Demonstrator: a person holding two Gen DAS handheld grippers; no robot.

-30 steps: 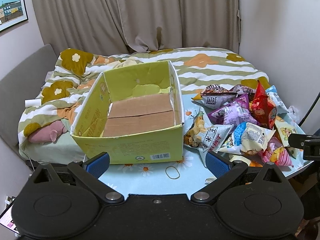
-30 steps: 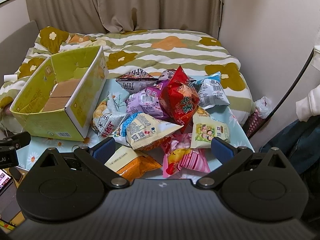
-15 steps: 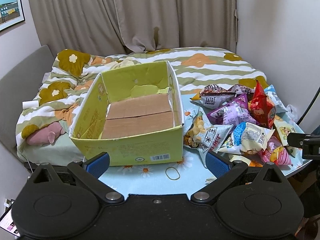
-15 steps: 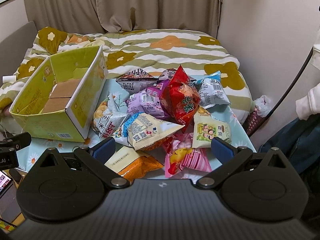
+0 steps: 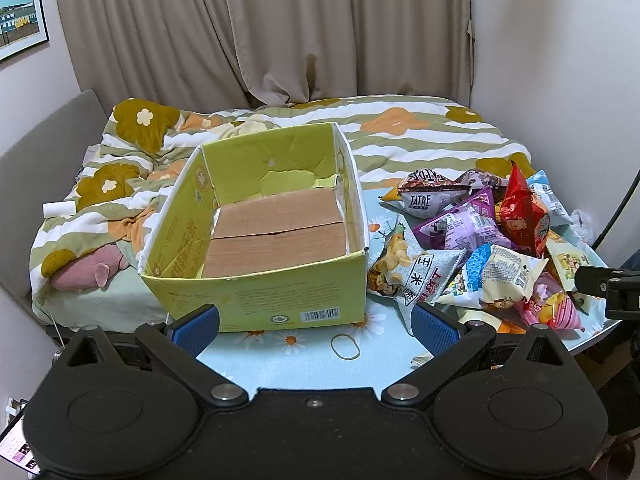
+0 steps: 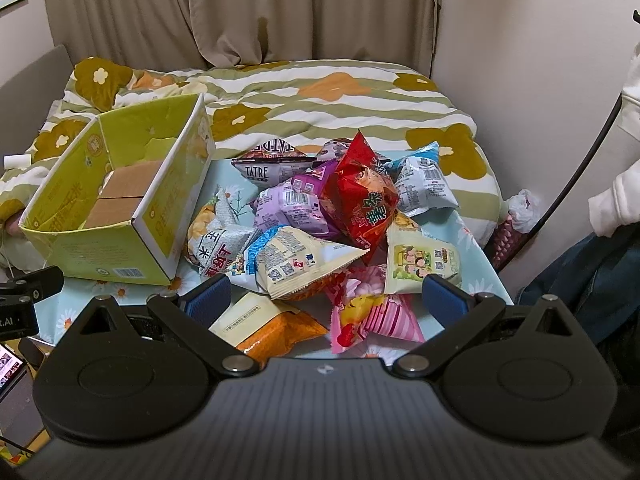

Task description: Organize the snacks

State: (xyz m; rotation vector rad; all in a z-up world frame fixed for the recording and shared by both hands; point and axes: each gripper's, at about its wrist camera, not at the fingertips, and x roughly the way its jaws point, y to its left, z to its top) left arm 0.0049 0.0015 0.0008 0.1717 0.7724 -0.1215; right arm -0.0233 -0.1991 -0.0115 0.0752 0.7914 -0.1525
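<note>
An open yellow-green cardboard box (image 5: 256, 304) stands empty on the light blue table, its brown bottom flaps bare; it also shows in the right wrist view (image 6: 116, 256) at left. A heap of several snack bags lies to its right: a red bag (image 6: 362, 196), a purple bag (image 6: 294, 204), a cream and blue bag (image 6: 300, 264), a pink bag (image 6: 372, 316) and an orange bag (image 6: 272, 328). My left gripper (image 5: 316, 326) is open and empty just in front of the box. My right gripper (image 6: 326, 300) is open and empty above the near edge of the heap.
A rubber band (image 5: 345, 347) lies on the table (image 5: 280, 364) in front of the box. A bed with a flowered striped duvet (image 5: 420, 128) fills the space behind. Curtains and walls close the back and right. A person's leg and sleeve (image 6: 612, 208) are at the right.
Both views shift slightly, as both grippers drift a little. No bag or the box has moved, and both grippers stay open.
</note>
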